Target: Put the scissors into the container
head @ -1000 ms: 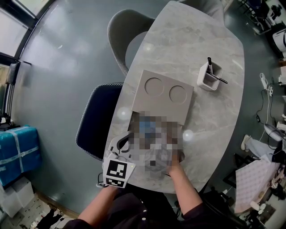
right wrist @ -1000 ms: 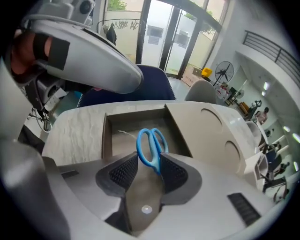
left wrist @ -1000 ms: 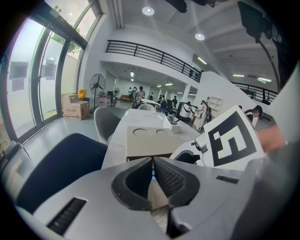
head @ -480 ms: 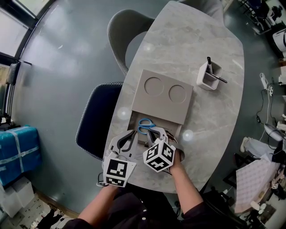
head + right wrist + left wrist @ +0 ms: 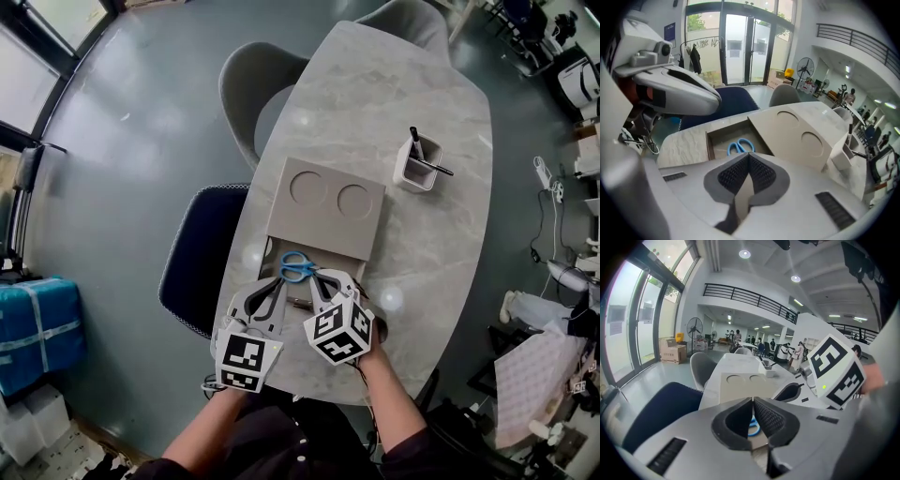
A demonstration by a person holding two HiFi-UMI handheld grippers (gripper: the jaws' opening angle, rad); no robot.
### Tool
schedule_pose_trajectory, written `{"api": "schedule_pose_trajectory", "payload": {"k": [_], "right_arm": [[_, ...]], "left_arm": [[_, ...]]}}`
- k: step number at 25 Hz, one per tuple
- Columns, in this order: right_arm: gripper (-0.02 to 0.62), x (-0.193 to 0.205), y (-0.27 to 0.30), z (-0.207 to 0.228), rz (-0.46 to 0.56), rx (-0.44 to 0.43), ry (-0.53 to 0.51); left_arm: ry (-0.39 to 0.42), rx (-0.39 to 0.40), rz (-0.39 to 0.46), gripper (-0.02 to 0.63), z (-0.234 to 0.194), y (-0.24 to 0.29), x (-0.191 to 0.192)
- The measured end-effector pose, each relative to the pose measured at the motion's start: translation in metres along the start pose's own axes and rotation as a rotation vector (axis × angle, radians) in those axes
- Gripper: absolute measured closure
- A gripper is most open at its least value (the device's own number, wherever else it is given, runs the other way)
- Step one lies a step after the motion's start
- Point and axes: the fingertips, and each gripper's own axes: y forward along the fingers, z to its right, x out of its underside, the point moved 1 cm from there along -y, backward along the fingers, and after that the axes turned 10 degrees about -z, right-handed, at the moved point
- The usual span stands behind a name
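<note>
Blue-handled scissors [image 5: 296,267] lie in the open near end of a flat beige box [image 5: 273,253], blades pointing toward me. The box's lid [image 5: 326,208], with two round recesses, covers the far part. My left gripper [image 5: 272,285] is shut and empty just left of the scissors. The right gripper [image 5: 328,280] hovers over the box's near right corner, jaws together, with nothing visible between the pads. In the right gripper view the scissors [image 5: 739,146] show just beyond the shut right gripper [image 5: 749,155]. The left gripper [image 5: 753,400] partly hides the scissors [image 5: 753,430].
A white pen holder [image 5: 417,161] with dark pens stands on the marble table [image 5: 412,253] at the far right. A dark blue chair [image 5: 199,258] is at the table's left side and grey chairs [image 5: 248,89] sit farther back.
The head camera has shifted a little. Both grippers stay at the box's near end, and the scissors lie where they were half a second ago.
</note>
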Motion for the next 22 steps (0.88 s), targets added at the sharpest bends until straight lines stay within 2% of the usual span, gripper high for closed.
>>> {"api": "schedule_pose_trajectory", "payload": {"k": [10,18,22], "right_arm": [[0.598,0.005,-0.083,0.017,0.175,0.024,0.232],[0.598,0.027,-0.159,0.037,0.418,0.074,0.496],[0.598,0.036,-0.199,0.038,0.536,0.148,0.544]], "left_arm": [[0.008,-0.003,0.051,0.581,0.027,-0.027,-0.021],[0.017,0.005,0.122,0.581,0.058,-0.056,-0.048],[0.028,-0.006,0.162,0.581,0.075,-0.078,-0.058]]}}
